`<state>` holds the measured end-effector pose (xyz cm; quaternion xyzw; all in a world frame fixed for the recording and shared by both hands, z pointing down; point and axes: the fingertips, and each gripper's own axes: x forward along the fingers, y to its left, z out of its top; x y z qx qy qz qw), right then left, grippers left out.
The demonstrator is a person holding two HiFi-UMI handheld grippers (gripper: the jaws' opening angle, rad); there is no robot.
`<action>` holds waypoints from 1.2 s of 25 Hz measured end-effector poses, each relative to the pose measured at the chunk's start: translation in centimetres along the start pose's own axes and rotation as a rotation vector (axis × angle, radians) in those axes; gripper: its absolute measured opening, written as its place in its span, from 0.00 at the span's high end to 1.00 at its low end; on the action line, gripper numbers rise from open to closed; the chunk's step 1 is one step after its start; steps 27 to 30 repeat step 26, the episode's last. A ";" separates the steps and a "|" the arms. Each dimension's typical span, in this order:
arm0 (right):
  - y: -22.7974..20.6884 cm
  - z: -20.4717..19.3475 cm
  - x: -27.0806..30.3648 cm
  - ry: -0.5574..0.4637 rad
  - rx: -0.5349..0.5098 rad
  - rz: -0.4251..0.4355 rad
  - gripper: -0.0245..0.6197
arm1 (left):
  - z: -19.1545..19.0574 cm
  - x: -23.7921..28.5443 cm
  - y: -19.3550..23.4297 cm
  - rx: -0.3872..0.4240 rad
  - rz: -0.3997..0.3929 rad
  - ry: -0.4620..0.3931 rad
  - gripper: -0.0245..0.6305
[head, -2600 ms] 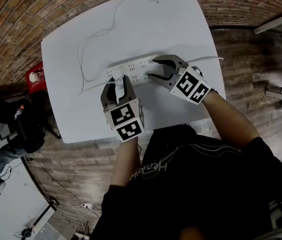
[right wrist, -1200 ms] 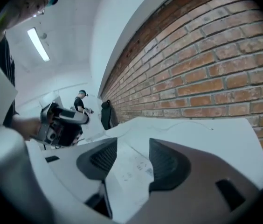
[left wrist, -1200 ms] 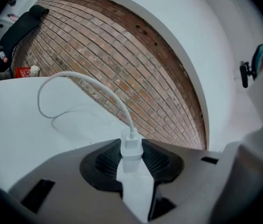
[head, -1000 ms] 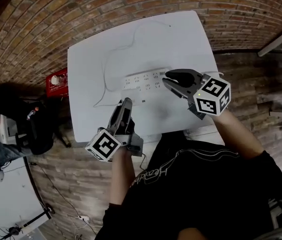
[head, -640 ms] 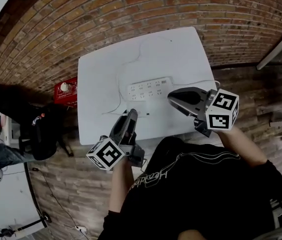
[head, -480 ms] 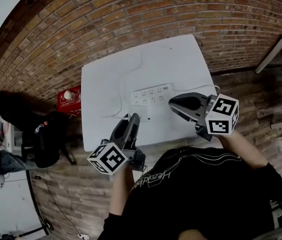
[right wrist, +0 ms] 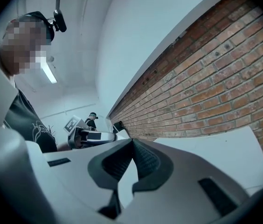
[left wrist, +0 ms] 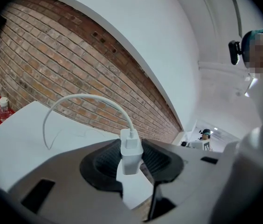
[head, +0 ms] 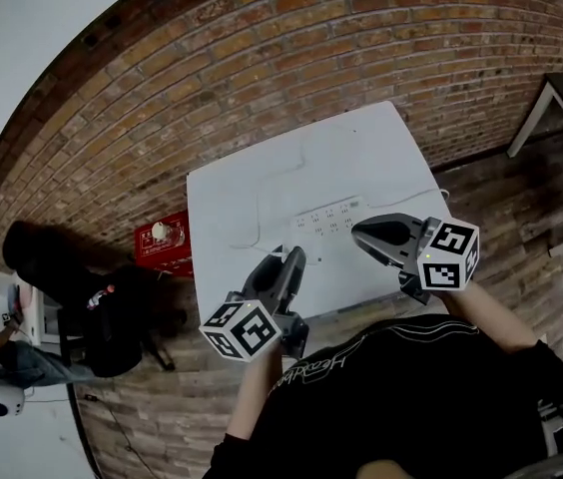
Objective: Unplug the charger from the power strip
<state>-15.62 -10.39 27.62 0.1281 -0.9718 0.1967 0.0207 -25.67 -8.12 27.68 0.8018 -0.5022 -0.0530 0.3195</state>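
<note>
The white charger (left wrist: 131, 150) sits upright between the pads of my left gripper (left wrist: 131, 146), which is shut on it. Its white cable (left wrist: 78, 98) arcs up and back down to the white table (left wrist: 15, 134). In the head view my left gripper (head: 294, 258) is lifted over the table's near edge (head: 262, 302), clear of the white power strip (head: 326, 218). My right gripper (head: 359, 234) hovers just right of the strip. In the right gripper view my right gripper (right wrist: 131, 146) has its jaws closed together with nothing between them.
A brick wall (head: 311, 38) runs behind the table. A red box (head: 162, 236) and a dark bag (head: 112, 307) lie on the floor to the left. Another table's leg (head: 526, 118) stands at the far right. A person (left wrist: 206, 134) is far off.
Both grippers have risen off the table and drawn back toward me, the left carrying the charger away from the strip. The right gripper's jaws have closed on nothing.
</note>
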 end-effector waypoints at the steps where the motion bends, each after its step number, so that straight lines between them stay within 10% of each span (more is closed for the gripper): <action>1: 0.1 -0.2 0.1 -0.003 0.000 -0.013 0.97 | 0.1 -0.1 0.3 0.007 -0.002 0.002 0.76; 30: 2.5 -1.3 -0.1 -0.021 -0.017 -0.123 0.97 | -0.2 -1.9 1.6 0.035 -0.030 0.012 0.76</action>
